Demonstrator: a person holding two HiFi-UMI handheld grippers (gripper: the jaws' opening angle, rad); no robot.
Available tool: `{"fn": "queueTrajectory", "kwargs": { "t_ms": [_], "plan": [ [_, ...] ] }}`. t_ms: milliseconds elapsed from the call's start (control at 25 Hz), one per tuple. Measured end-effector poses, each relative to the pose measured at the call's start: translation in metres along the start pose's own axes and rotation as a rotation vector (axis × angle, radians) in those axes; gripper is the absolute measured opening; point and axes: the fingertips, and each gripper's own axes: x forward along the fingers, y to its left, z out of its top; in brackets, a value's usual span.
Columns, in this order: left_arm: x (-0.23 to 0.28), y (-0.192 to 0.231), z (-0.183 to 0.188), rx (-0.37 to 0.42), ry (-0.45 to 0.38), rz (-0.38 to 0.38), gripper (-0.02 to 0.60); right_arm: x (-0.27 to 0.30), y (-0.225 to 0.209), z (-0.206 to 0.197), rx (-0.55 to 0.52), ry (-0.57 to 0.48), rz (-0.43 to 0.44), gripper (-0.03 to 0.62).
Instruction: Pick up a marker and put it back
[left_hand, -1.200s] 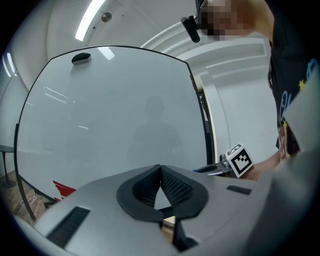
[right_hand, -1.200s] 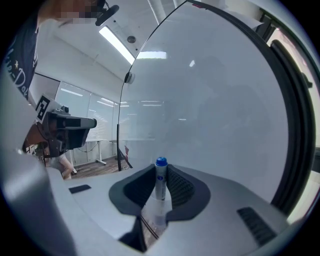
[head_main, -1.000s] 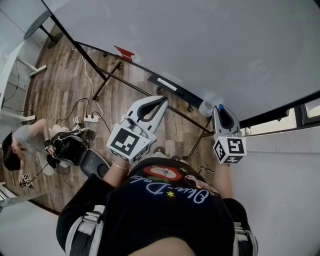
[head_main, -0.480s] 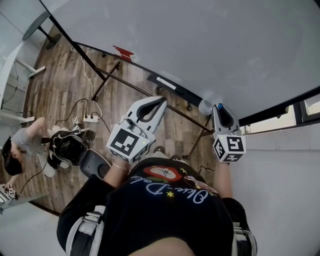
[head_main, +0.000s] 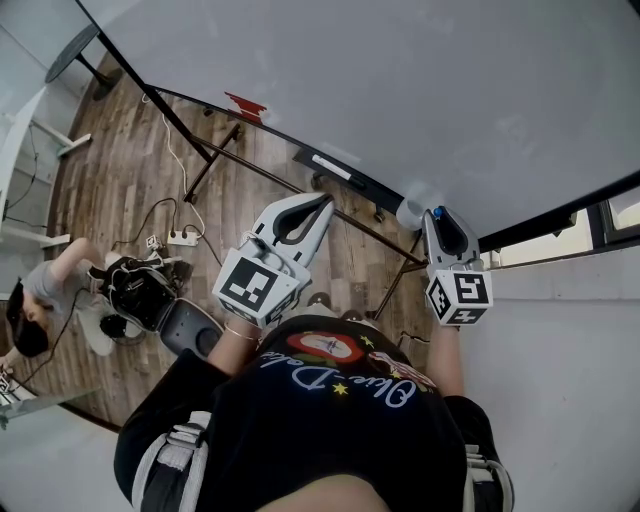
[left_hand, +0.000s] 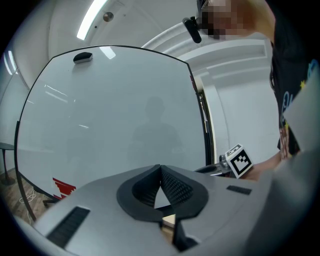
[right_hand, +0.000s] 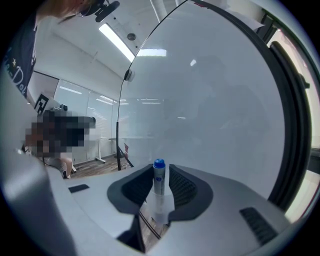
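Observation:
A marker with a blue cap (right_hand: 159, 181) stands upright between the jaws of my right gripper (right_hand: 160, 170). Its lower end sits in a white cup (head_main: 410, 214) at the whiteboard's bottom edge. The jaws are opening, and a thin gap shows beside the marker on the right. From the head view, the blue cap (head_main: 437, 213) peeks out at the tip of the right gripper (head_main: 441, 224). My left gripper (head_main: 324, 201) hovers to the left, over the floor below the board. Its fingertips (left_hand: 161, 169) meet with nothing between them.
The whiteboard (head_main: 400, 80) fills the upper right, with a tray holding an eraser (head_main: 333, 167) and a red item (head_main: 247, 104) along its lower frame. A person (head_main: 35, 300), a black bag (head_main: 140, 292) and a power strip (head_main: 182, 236) are on the wooden floor at left.
Both grippers stay where they were, the marker still between the right jaws. The person on the floor at left has shifted down and to the left.

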Motion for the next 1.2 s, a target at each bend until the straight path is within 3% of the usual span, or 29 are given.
{"fn": "queueTrajectory", "kwargs": {
  "t_ms": [800, 1200],
  "plan": [
    [0.011, -0.008, 0.004, 0.0, -0.009, -0.035, 0.003, -0.031, 0.007, 0.057, 0.019, -0.142, 0.036, 0.104],
    [0.016, -0.014, 0.006, 0.001, -0.017, -0.061, 0.003, -0.055, 0.001, 0.079, 0.036, -0.278, -0.002, 0.003]
  ]
}}
